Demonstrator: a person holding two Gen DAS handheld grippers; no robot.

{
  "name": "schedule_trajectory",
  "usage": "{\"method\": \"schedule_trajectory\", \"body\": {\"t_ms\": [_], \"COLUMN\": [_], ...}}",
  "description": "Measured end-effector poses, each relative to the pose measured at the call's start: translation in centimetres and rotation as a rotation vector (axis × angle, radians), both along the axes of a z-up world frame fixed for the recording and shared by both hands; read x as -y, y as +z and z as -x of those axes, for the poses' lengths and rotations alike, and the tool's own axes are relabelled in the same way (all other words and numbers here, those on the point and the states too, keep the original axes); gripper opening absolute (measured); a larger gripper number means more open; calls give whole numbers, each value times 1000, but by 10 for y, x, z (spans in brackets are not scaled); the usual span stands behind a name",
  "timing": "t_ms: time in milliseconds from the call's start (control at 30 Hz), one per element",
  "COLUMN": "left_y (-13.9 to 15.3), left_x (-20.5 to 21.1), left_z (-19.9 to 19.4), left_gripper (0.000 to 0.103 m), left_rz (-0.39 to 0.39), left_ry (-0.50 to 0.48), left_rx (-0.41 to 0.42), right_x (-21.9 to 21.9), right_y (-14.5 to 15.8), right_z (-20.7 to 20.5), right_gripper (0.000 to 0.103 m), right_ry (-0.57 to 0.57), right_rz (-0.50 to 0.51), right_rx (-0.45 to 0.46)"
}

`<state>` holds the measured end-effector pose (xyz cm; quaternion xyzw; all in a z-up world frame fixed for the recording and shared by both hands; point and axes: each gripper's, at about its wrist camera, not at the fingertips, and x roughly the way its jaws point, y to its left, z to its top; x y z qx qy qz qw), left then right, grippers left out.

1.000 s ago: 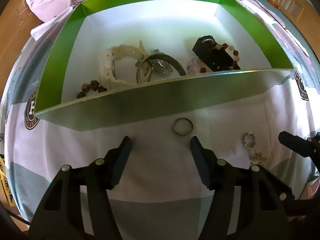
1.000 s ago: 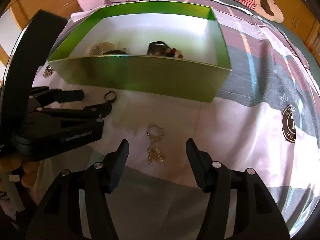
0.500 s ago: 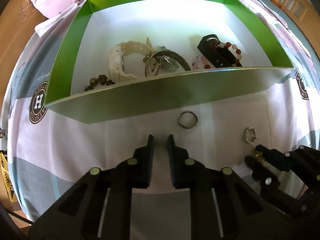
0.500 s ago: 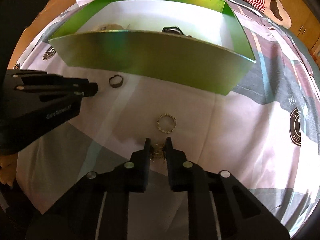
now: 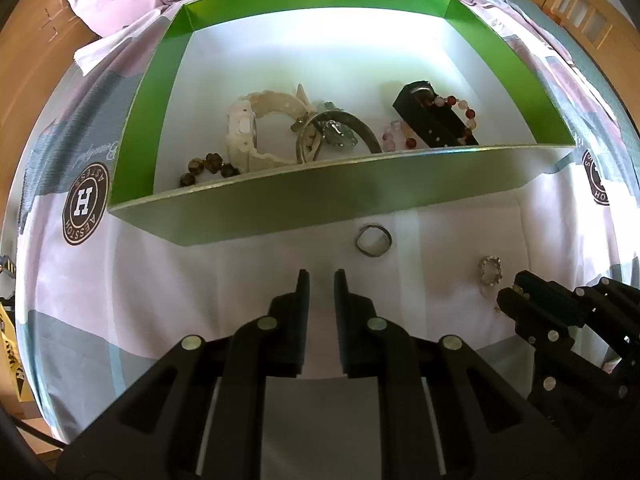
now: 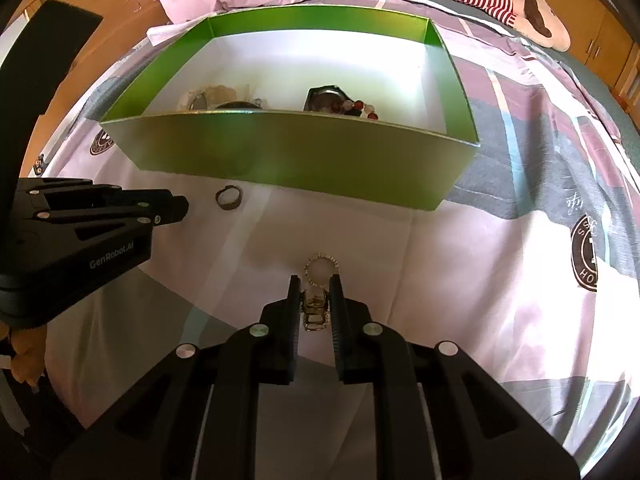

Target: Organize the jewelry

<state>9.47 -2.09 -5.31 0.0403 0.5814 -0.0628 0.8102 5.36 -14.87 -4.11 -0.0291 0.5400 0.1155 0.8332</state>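
gold pendant (image 6: 315, 312): I have it pinched between the right gripper (image 6: 315, 284) fingers; it lies on the bedsheet (image 6: 460, 280), just in front of the green box (image 6: 288, 160).
sparkly ring (image 6: 321, 270): sits at the right fingertips, touching or linked to the pendant; I can't tell which. It may come up with the lift.
step in hand: I read this as grasp done, lift and carry to the box next.
how to do it well: I'd lift straight up first and check no sheet fabric is caught in the pinch. Clear the near wall of the box before moving forward. Release low over bare white floor, away from the pile.
dark ring (image 5: 374, 240): lies flat on the sheet, just beside the box's near wall, ahead and right of the left gripper (image 5: 321, 276).
left gripper: fingers closed to a narrow slit, nothing between them, hanging over bare sheet. It would need to open and shift right for the dark ring.
box contents: white watch (image 5: 244, 136), black bangle (image 5: 340, 136), red-bead bracelet (image 5: 452, 104) over a black block, brown beads (image 5: 208, 166).
pose: both grippers point steeply down at the bed, side by side, the left one's tips near the dark ring in the right view.
risk: a small pendant can slip or swing out of the pinch; I'd move slowly.
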Motion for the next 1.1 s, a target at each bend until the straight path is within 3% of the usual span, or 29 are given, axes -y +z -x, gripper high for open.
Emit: {"method": "schedule_trajectory", "body": {"t_ms": [133, 367, 433, 500, 767, 933, 1000, 1067, 1100], "left_y": [7, 13, 12, 11, -6, -14, -14, -14, -14], "left_x": [-5, -35, -36, -28, 17, 26, 29, 27, 26], "left_z": [-3, -12, -12, -10, -13, -13, -13, -15, -16], "left_gripper": [13, 13, 19, 36, 45, 44, 34, 23, 21], "left_rz": [50, 204, 225, 207, 94, 46, 30, 22, 23], "left_ry": [-3, 30, 33, 26, -77, -87, -85, -75, -74], "left_rx": [-7, -52, -56, -32, 30, 43, 50, 54, 55], "right_x": [5, 22, 23, 23, -5, -15, -17, -18, -19], "right_y": [4, 14, 14, 12, -3, -17, -21, -22, -22], "right_z": [-2, -3, -4, -3, -3, -9, -10, -11, -10], "right_gripper": [14, 14, 15, 15, 25, 32, 32, 21, 21], "right_ry": [-29, -81, -85, -81, 16, 29, 30, 41, 43], "right_rz": [-11, -47, -49, -49, 36, 66, 66, 66, 60], "right_rx": [10, 33, 31, 24, 23, 12, 14, 18, 14]}}
